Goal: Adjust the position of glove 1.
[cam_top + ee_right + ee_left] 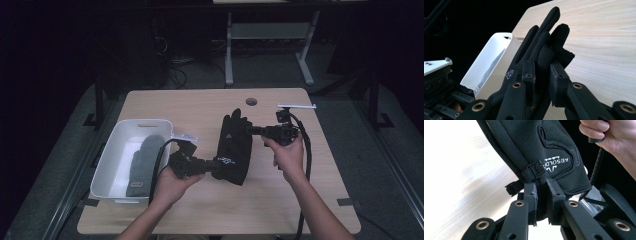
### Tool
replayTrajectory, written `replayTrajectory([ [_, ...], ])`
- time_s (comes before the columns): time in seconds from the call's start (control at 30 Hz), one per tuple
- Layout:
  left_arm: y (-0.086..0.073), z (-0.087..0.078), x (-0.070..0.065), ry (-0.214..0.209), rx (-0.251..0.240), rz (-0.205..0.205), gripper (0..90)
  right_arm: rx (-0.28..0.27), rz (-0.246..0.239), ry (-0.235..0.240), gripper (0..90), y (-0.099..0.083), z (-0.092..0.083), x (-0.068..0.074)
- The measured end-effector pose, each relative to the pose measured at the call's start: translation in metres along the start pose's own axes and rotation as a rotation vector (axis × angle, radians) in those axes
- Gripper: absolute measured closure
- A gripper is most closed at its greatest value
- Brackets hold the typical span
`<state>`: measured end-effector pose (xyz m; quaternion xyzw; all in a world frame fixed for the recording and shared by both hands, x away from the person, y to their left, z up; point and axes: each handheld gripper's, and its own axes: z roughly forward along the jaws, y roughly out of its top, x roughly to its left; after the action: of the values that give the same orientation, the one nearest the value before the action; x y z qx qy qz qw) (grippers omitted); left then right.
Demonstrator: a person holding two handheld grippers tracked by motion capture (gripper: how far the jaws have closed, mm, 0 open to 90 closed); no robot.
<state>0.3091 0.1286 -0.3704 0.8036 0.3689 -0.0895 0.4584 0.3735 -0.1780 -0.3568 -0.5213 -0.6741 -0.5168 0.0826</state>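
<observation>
above the middle of the table (210, 107), the black glove (235, 150) hangs stretched between the two tongs. the left tongs (216, 167) are closed on its cuff, just beside the small buckle strap (534, 172), and the right tongs (248, 129) are closed on the fingers of the glove, near the tips. to do this step well, i think both grips should stay firm and the two hands should travel together, so the fabric does not slip out at one end. if the glove must go into the white bin (111, 150), where a grey glove (142, 162) already lies, it is better to bring the cuff over the rim first and release only when the glove rests inside. the table is of pale wood with a round cable hole (251, 101). behind it the room is dark, with the legs of a grey frame (270, 45) on the floor.
</observation>
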Motion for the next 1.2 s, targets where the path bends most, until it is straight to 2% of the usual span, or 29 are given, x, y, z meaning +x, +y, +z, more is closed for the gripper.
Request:
replayTrajectory([
  [0.47,0.002,-0.026,0.006,0.016,-0.032,-0.005,80.4,0.010,-0.010,0.033,76.4,0.014,0.017,0.017],
  [0.57,0.002,-0.031,0.005,0.035,-0.032,0.015,80.4,0.015,-0.021,0.037,76.4,0.019,0.020,0.024],
  [0.67,0.002,-0.037,0.005,0.036,-0.040,0.015,80.4,0.020,-0.023,0.039,76.3,0.022,0.024,0.029],
  [1.2,-0.002,-0.068,0.014,0.044,-0.080,-0.020,80.3,0.047,-0.058,0.058,76.3,0.034,0.048,0.052],
])
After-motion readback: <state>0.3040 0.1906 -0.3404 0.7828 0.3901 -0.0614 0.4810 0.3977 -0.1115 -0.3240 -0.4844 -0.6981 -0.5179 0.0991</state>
